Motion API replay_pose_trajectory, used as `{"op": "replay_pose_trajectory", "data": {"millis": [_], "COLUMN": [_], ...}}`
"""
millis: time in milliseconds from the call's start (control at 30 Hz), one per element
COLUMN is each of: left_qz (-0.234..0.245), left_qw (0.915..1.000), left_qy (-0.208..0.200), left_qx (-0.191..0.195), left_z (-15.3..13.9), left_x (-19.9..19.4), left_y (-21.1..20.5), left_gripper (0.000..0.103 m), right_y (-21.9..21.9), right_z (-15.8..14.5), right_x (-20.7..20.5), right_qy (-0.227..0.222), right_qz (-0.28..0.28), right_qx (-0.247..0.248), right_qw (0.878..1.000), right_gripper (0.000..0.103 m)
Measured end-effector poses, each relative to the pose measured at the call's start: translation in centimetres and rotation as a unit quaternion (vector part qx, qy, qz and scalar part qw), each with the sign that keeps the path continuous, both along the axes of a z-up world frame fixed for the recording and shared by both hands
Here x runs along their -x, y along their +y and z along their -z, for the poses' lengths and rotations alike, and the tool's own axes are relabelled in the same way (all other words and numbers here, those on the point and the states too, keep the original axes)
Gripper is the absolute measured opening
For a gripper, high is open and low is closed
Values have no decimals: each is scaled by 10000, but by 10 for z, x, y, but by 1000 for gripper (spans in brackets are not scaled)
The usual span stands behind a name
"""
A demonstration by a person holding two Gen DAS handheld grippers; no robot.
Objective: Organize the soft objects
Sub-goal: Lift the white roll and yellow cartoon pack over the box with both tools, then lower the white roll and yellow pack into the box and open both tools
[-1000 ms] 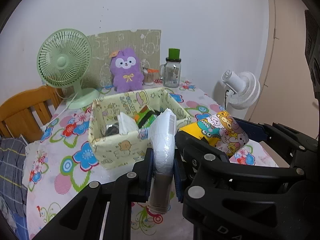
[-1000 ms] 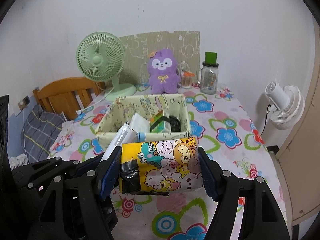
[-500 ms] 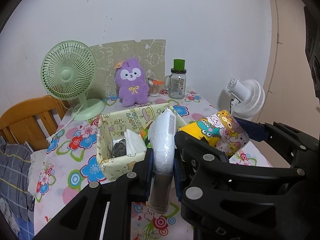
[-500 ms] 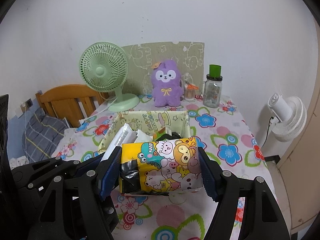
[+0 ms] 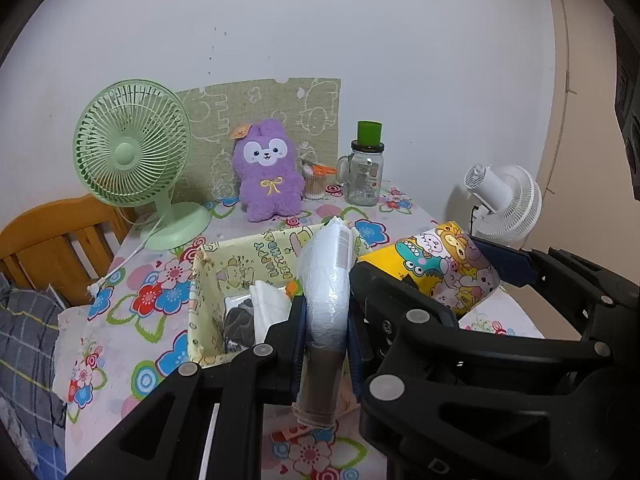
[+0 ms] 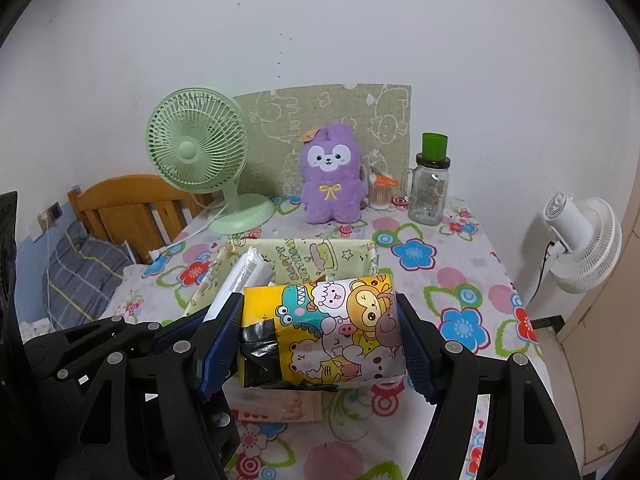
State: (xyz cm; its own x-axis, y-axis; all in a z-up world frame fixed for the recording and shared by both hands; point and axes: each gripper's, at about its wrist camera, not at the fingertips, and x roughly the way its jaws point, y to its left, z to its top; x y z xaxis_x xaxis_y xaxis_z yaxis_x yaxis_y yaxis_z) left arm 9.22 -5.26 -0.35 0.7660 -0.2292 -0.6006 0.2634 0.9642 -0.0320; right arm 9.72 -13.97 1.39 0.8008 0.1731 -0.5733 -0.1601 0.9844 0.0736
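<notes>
Clamping plastic-wrapped roll (image 5: 326, 280) in my left gripper (image 5: 325, 320), jaws tight; right gripper (image 6: 320, 340) pinches cartoon tissue pack (image 6: 324, 336) widthwise, both above fabric basket (image 5: 240, 256) on bench (image 5: 132, 320).

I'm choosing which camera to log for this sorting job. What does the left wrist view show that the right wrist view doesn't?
Only the left wrist view shows inside the box: a dark packet and white tissue, plus the left claw shut on the white pack.

Only the right wrist view shows the right claw gripping the cartoon pack from both sides, a wall socket, and a pink packet on the table.

Both show the green fan, purple plush, jar and white fan.
</notes>
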Motion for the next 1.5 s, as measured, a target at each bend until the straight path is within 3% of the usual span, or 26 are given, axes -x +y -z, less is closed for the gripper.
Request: {"op": "replay_pose_trajectory", "data": {"millis": [533, 967, 1033, 1100, 1333, 1500], "left_qz": [-26, -303, -356, -421, -491, -549], "left_qw": [10000, 9988, 9984, 9980, 9976, 9966], "left_qy": [34, 384, 446, 472, 479, 612], "left_qx": [67, 42, -2, -74, -83, -67], "left_z": [13, 36, 42, 47, 54, 61], "left_x": [-46, -83, -86, -89, -92, -98], "left_y": [11, 18, 17, 16, 19, 24], "left_gripper": [17, 19, 22, 31, 43, 67], "right_y": [7, 9, 8, 7, 11, 18], "right_z": [14, 31, 34, 38, 53, 62], "right_x": [-53, -84, -89, -93, -107, -117], "right_qy": [123, 292, 313, 332, 494, 608], "right_qz": [-8, -38, -41, -28, -61, -158], "right_qx": [-38, -46, -61, -48, -5, 99], "right_qw": [9999, 9996, 9995, 9994, 9988, 9980], "right_gripper": [75, 75, 75, 75, 75, 75]}}
